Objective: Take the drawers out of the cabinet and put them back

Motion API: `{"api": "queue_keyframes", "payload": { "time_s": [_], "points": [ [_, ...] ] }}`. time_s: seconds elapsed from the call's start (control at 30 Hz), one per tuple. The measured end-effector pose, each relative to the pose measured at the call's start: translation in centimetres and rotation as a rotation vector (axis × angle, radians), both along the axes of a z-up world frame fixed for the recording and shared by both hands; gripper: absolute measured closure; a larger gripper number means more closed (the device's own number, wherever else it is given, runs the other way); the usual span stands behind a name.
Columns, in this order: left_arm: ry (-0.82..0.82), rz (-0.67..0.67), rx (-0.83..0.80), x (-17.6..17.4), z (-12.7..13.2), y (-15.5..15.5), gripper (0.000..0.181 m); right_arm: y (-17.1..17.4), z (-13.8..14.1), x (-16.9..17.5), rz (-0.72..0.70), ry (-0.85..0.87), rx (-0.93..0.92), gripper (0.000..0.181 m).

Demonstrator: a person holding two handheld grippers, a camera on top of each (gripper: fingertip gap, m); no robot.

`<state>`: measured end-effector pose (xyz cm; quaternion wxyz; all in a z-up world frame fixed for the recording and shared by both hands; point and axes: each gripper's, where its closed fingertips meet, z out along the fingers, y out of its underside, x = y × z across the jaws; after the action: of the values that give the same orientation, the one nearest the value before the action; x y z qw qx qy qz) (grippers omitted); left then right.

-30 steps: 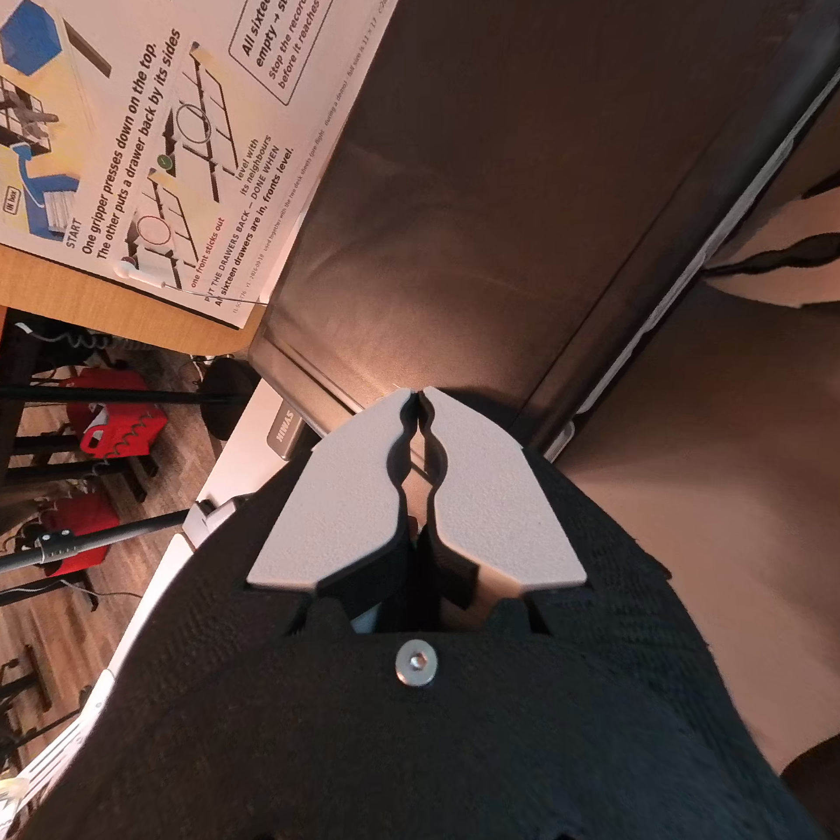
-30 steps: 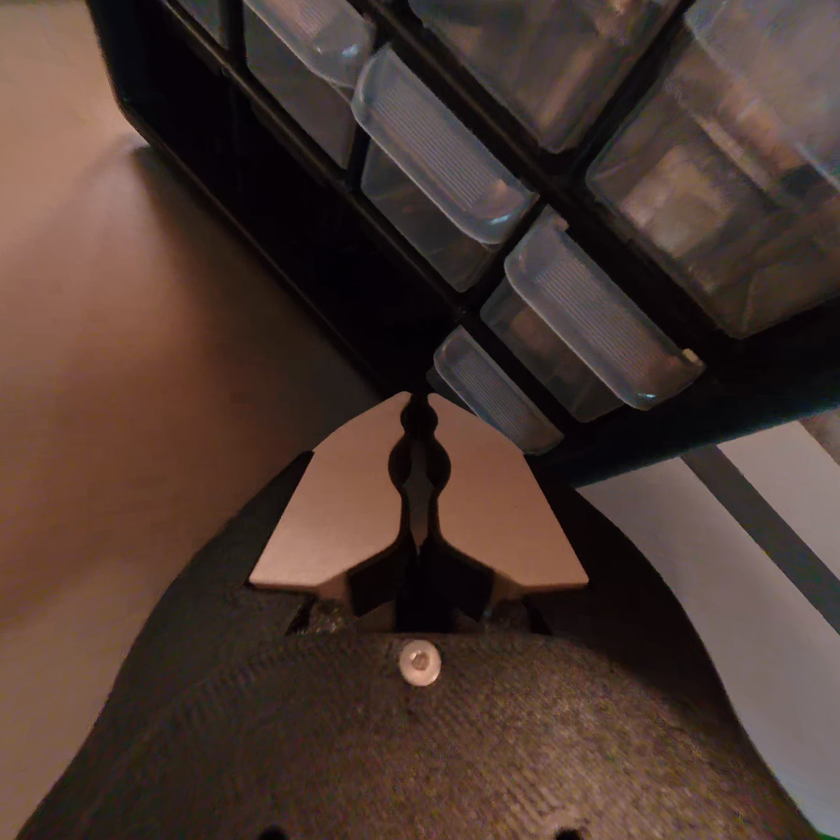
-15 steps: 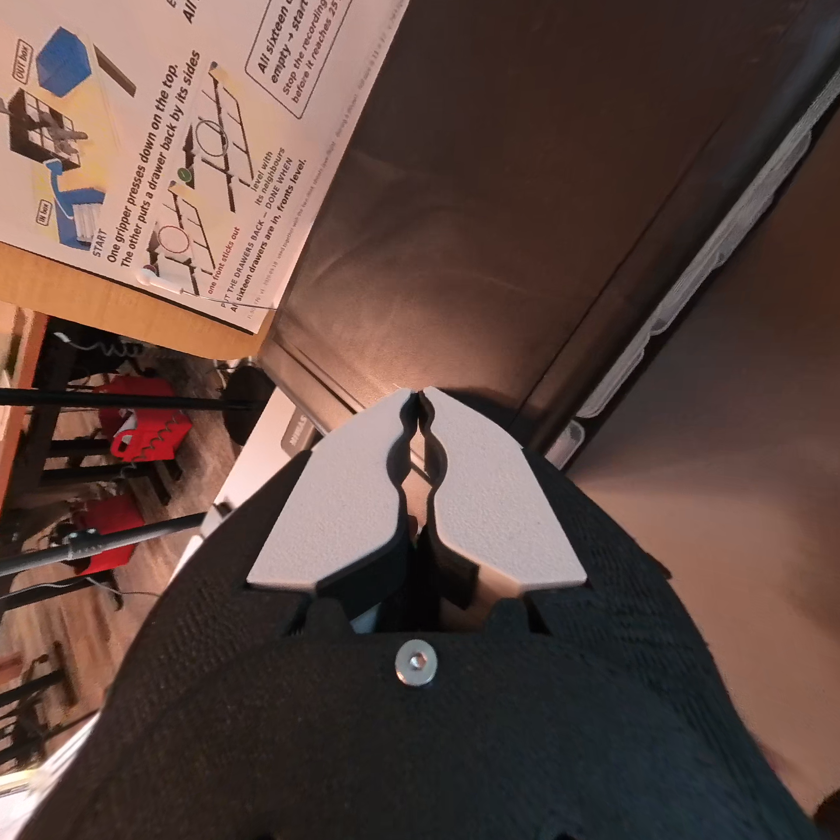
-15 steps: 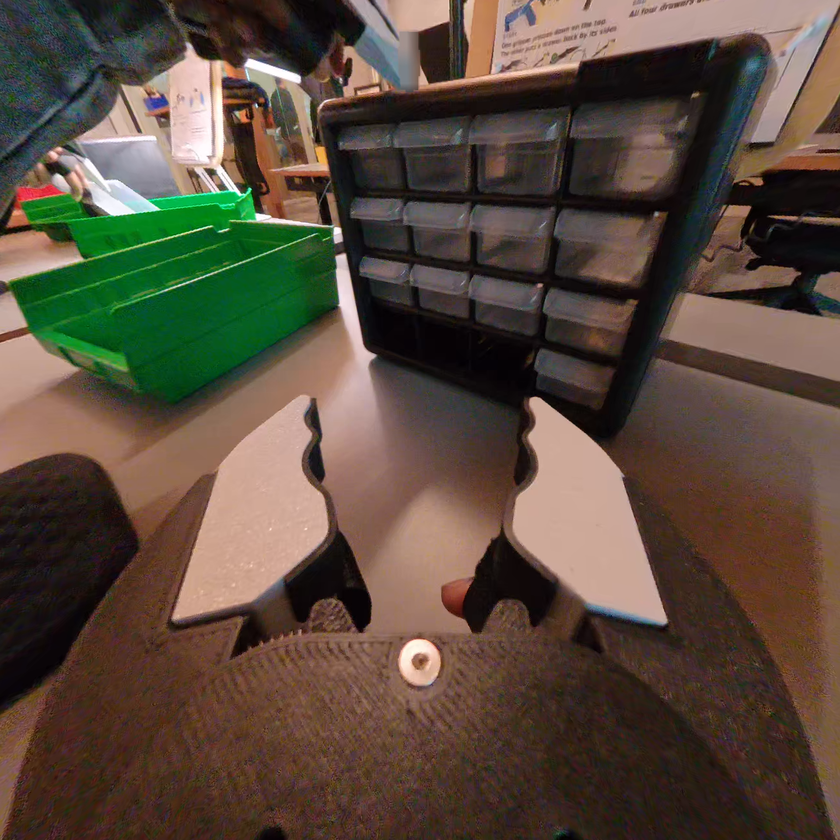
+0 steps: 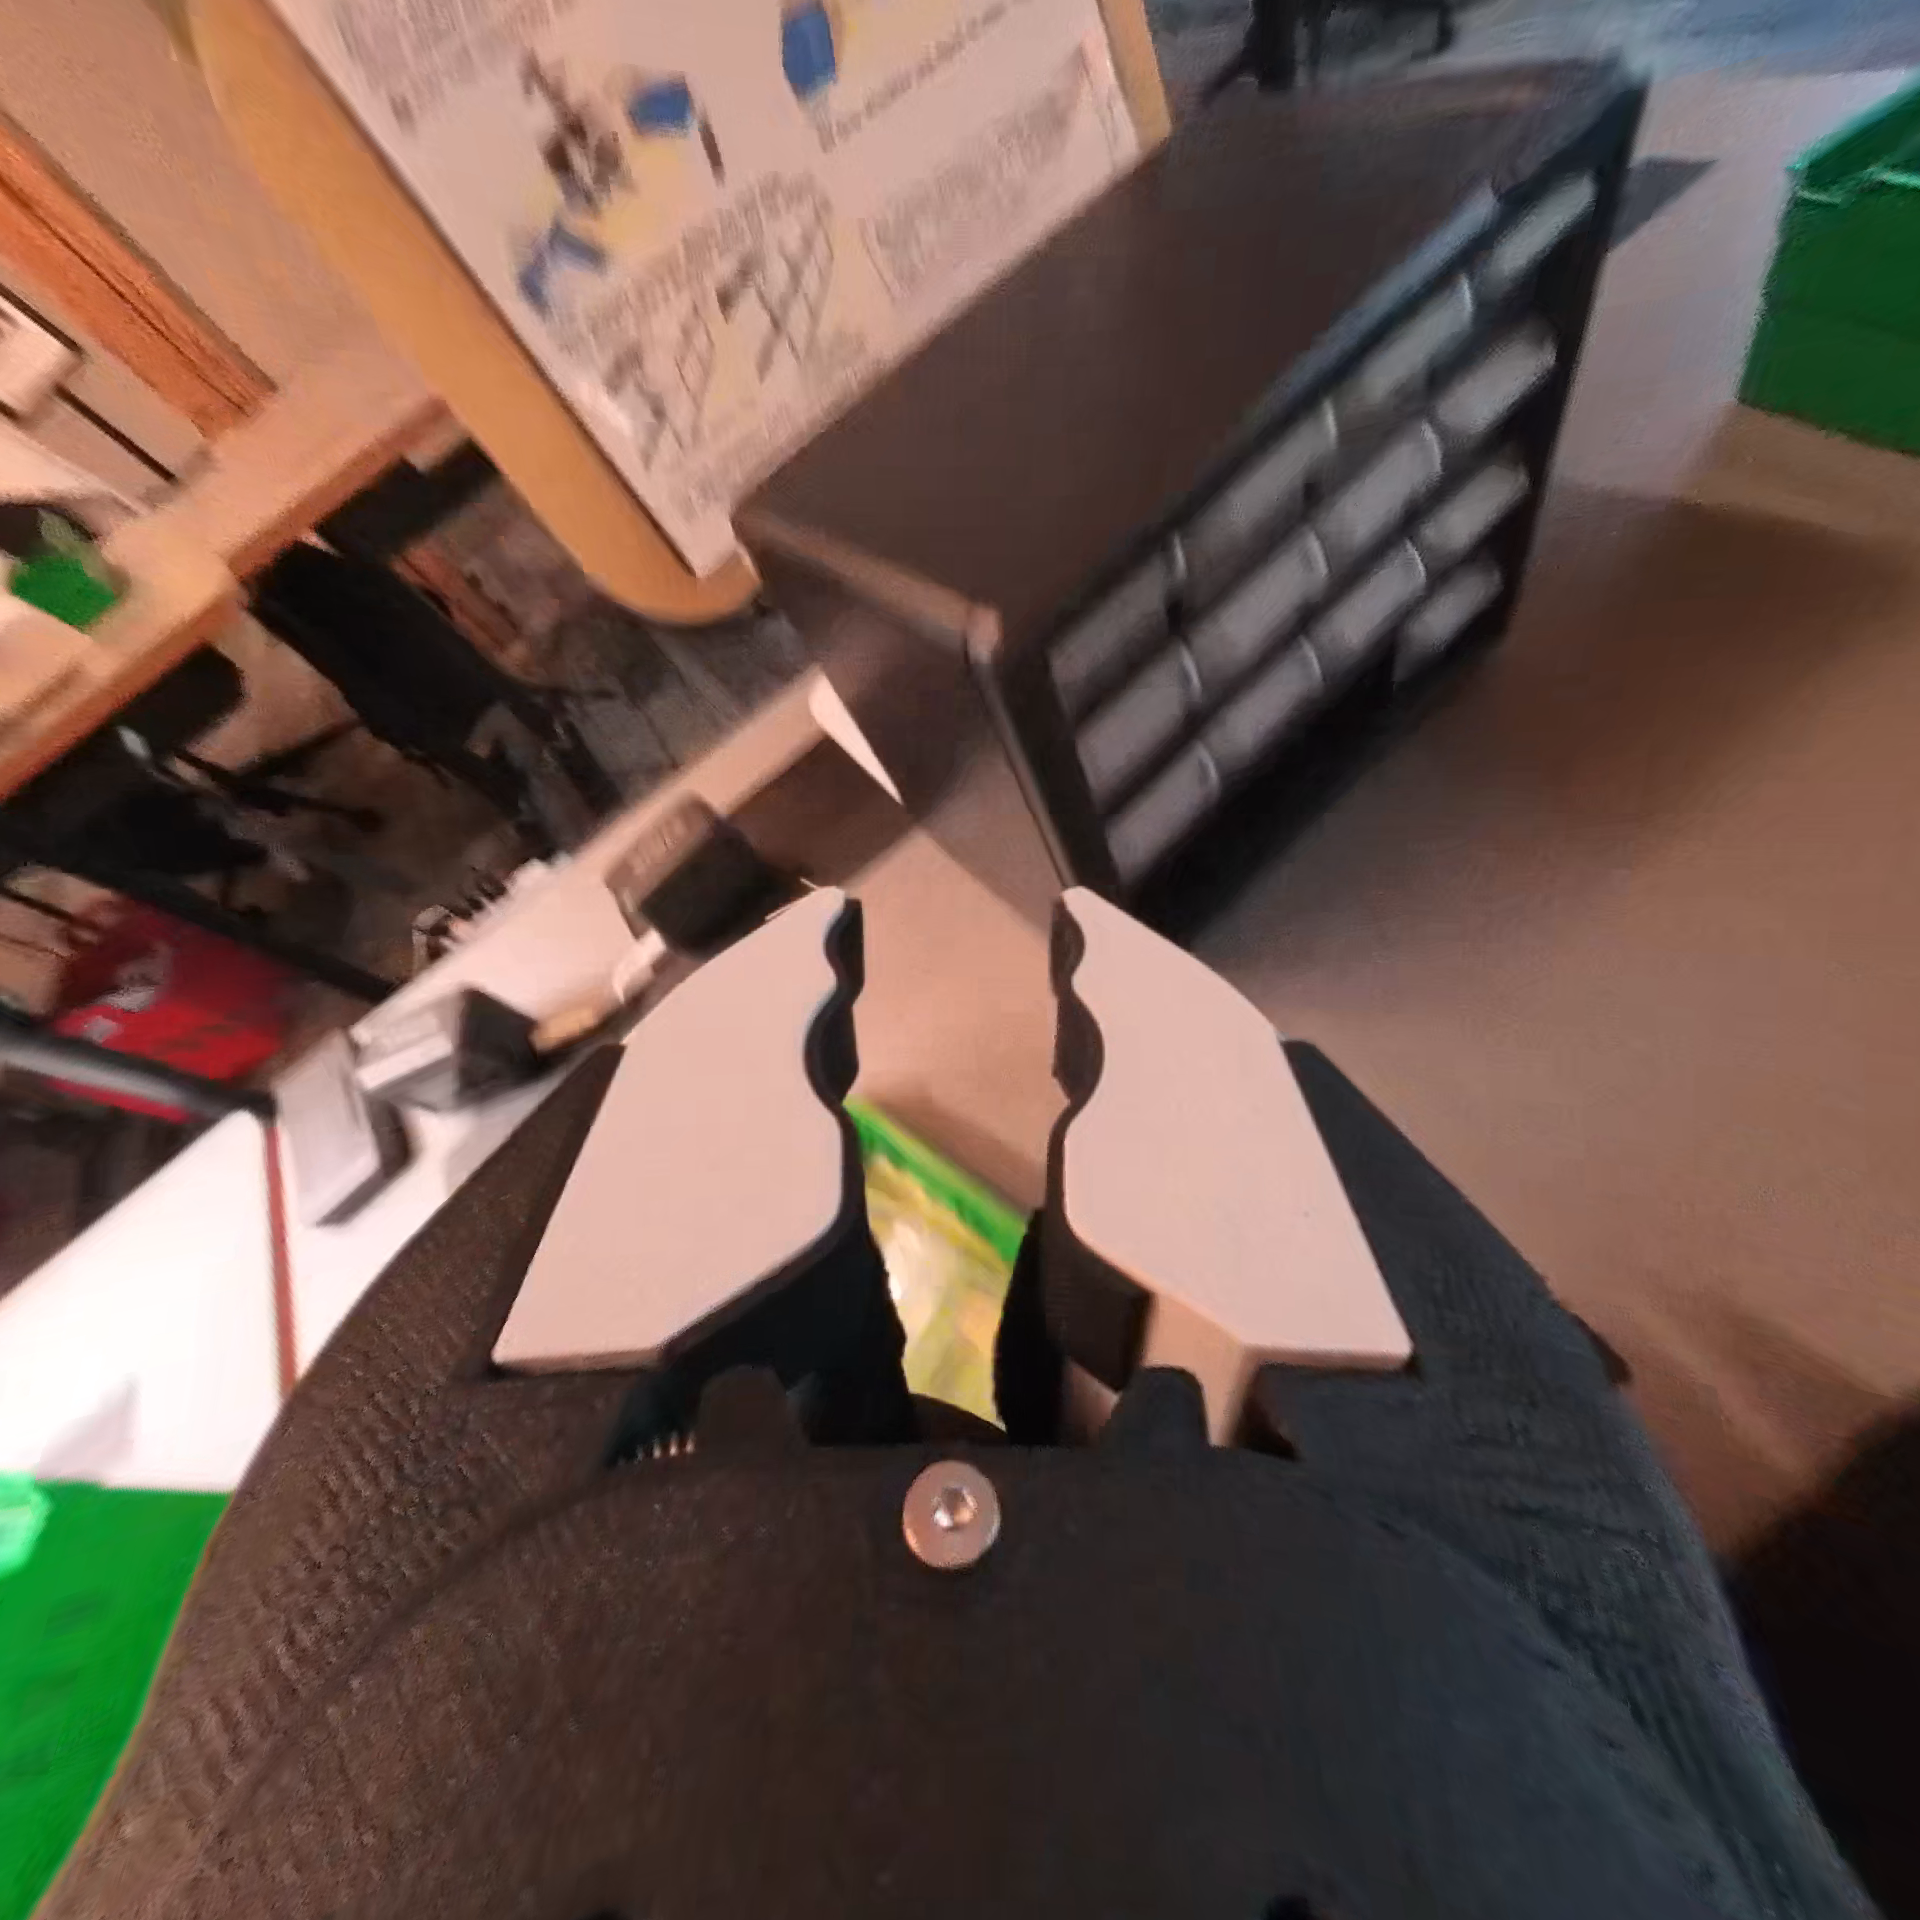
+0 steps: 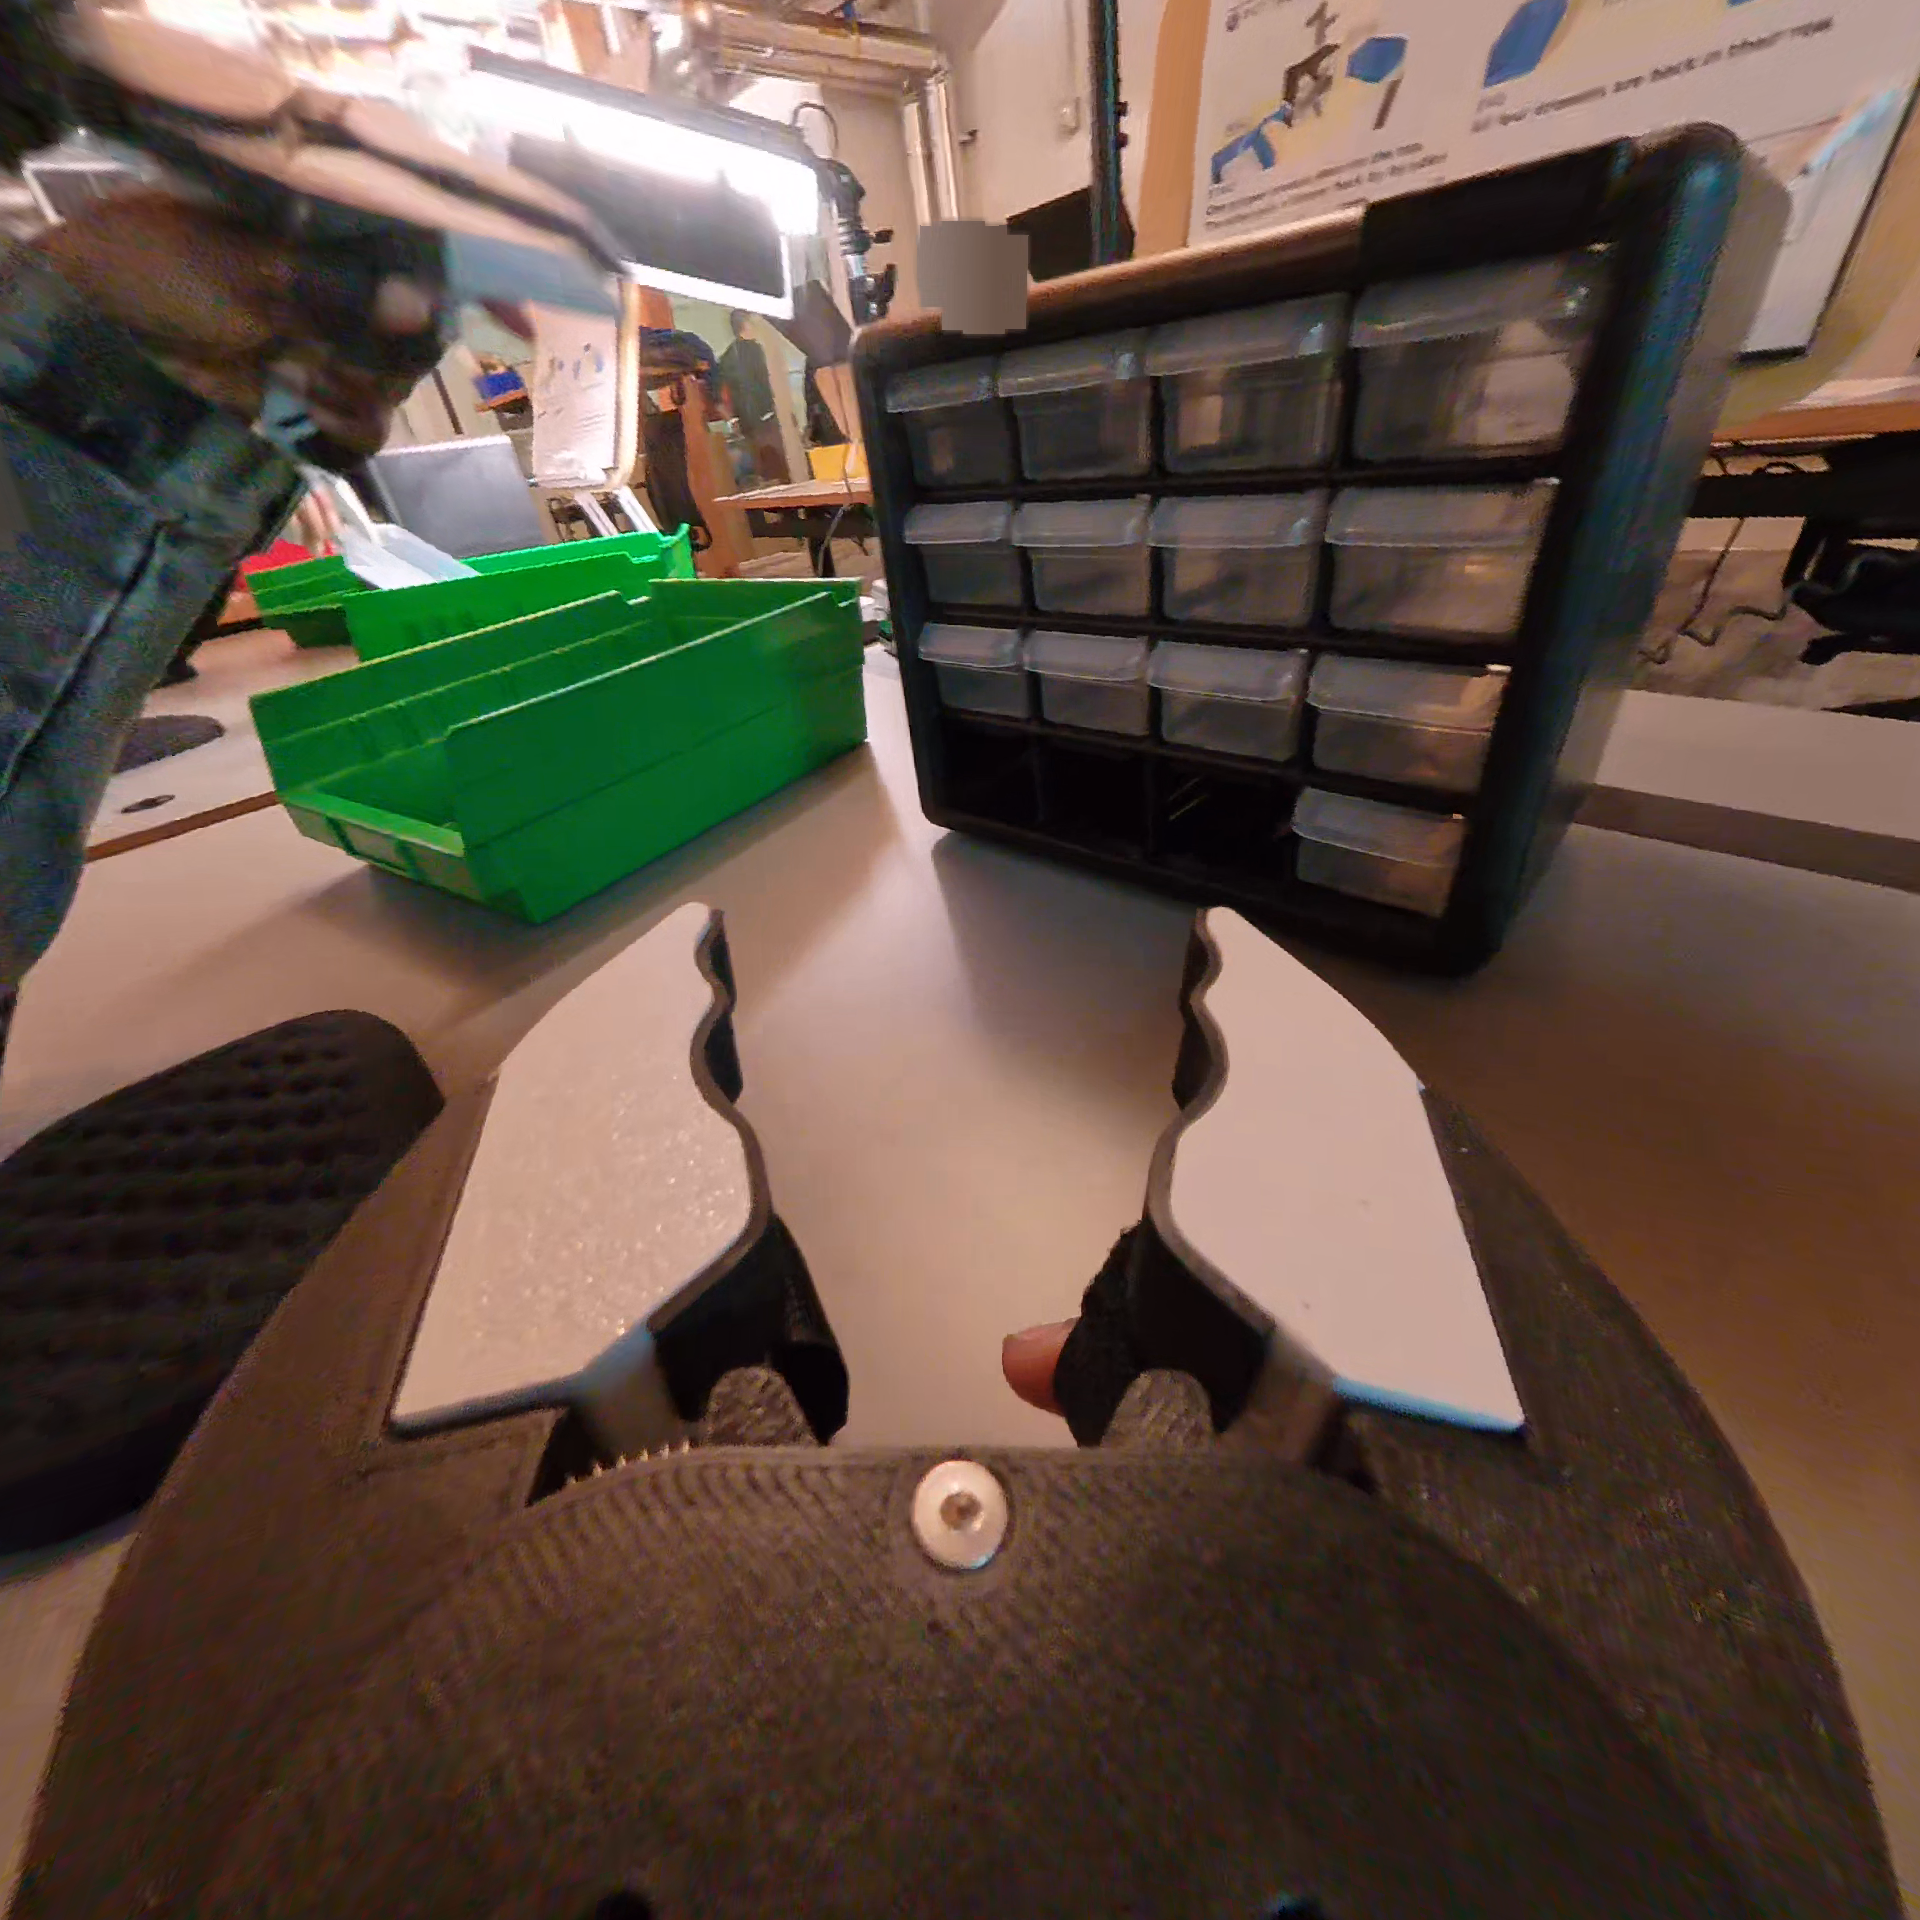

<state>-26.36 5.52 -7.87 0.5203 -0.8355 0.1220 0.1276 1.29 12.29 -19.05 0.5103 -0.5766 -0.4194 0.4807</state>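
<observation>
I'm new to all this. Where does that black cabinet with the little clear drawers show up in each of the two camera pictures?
Left wrist view: the cabinet is upper right, tilted and blurred, seen from above its dark top.
Right wrist view: the cabinet stands upper right, front facing the camera, three bottom slots empty.
Shared landmark: the green bin beside the cabinet, cut off at the right edge in the left view.
</observation>
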Motion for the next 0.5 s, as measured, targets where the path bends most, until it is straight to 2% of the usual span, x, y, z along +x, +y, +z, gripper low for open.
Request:
{"api": "queue_keyframes", "payload": {
  "time_s": [0.03,0.13,0.27,0.37,0.5],
  "points": [
    [-0.032,-0.009,-0.041,-0.4,-1.4,-2.1,0.147,-0.2,0.1,0.0,0.006,0.006,0.003,0.098],
    [-0.046,0.018,-0.24,-2.7,-7.0,-7.2,0.147,-0.3,0.2,-0.1,0.009,0.008,0.004,0.099],
    [0.079,0.095,-0.542,-6.4,-13.8,-12.3,0.147,-0.4,-0.1,-0.3,0.019,-0.004,-0.004,0.1],
    [0.206,0.109,-0.676,-8.1,-16.0,-14.1,0.148,-0.5,-0.3,-0.5,0.024,-0.018,0.0,0.101],
    [0.355,0.132,-0.698,-9.5,-17.5,-13.0,0.156,-0.6,-0.4,-0.5,0.024,-0.024,0.006,0.102]
  ]
}}
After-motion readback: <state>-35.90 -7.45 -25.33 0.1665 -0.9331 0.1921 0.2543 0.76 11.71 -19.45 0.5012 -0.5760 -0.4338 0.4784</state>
